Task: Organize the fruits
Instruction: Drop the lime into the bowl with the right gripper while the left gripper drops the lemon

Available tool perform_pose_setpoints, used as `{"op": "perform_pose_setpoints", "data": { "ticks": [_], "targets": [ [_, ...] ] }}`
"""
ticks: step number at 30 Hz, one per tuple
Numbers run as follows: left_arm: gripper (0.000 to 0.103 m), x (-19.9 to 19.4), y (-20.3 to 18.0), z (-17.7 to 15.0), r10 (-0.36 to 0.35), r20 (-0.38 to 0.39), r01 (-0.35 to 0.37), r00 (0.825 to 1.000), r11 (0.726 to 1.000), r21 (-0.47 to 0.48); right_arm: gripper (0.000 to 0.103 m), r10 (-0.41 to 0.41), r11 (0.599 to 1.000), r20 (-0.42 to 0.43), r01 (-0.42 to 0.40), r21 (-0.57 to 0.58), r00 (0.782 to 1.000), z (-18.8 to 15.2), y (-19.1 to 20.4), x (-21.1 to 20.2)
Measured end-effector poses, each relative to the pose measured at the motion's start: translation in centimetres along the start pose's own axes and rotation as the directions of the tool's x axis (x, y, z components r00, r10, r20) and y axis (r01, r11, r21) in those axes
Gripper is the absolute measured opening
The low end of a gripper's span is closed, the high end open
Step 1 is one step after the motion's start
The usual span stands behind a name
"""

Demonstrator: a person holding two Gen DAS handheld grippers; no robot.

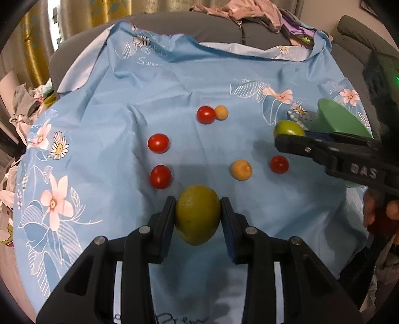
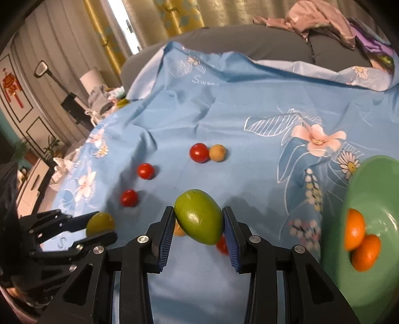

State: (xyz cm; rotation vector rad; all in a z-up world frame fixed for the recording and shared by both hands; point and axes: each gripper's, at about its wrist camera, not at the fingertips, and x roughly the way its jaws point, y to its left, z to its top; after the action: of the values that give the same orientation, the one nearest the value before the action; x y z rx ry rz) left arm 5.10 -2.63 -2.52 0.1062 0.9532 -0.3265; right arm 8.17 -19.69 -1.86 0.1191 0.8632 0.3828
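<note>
My left gripper is shut on a yellow-green lime, held just above the blue floral cloth; it also shows in the right wrist view. My right gripper is shut on a green mango-shaped fruit, held above the cloth; it shows at the right of the left wrist view. A green bowl at the right holds two oranges. Several red tomatoes and two tan round fruits lie on the cloth.
The cloth covers a grey sofa with heaped clothes at the back. Clutter and a cabinet stand beyond the cloth's left edge. The green bowl sits at the cloth's right side.
</note>
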Motion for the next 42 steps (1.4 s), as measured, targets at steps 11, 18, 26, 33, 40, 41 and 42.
{"op": "perform_pose_setpoints", "data": {
  "ticks": [11, 18, 26, 33, 40, 41, 42],
  "targets": [
    [0.035, -3.8, -3.6, 0.2, 0.005, 0.073, -0.009, 0.997, 0.998, 0.061, 0.04, 0.008, 1.0, 0.105, -0.009, 0.01, 0.994, -2.2, 0.1, -6.4],
    [0.035, -4.5, -6.7, 1.3, -0.035, 0.099, 0.024, 0.994, 0.994, 0.109, 0.04, -0.023, 0.999, 0.15, 0.015, 0.052, 0.988, -3.1, -1.7, -8.9],
    [0.035, -3.8, -11.9, 4.0, -0.135, 0.101, 0.112, 0.986, 0.971, 0.211, 0.04, -0.095, 0.988, 0.191, 0.069, 0.141, 0.977, -4.7, -5.9, -11.7],
    [0.035, -2.6, -16.4, 6.6, -0.216, 0.101, 0.18, 0.971, 0.941, 0.285, 0.04, -0.19, 0.963, 0.202, 0.142, 0.227, 0.961, -6.3, -9.8, -13.5],
    [0.035, 0.2, -20.4, 7.5, -0.257, 0.041, 0.228, 0.966, 0.912, 0.342, 0.04, -0.249, 0.945, 0.166, 0.202, 0.259, 0.954, -7.2, -11.9, -13.4],
    [0.035, 0.6, -20.7, 7.5, -0.254, 0.031, 0.228, 0.967, 0.91, 0.347, 0.04, -0.255, 0.943, 0.16, 0.209, 0.259, 0.953, -7.3, -12.1, -13.3],
    [0.036, 1.1, -21.0, 7.5, -0.251, 0.02, 0.228, 0.968, 0.908, 0.352, 0.04, -0.263, 0.941, 0.151, 0.218, 0.259, 0.953, -7.5, -12.3, -13.3]
  ]
}}
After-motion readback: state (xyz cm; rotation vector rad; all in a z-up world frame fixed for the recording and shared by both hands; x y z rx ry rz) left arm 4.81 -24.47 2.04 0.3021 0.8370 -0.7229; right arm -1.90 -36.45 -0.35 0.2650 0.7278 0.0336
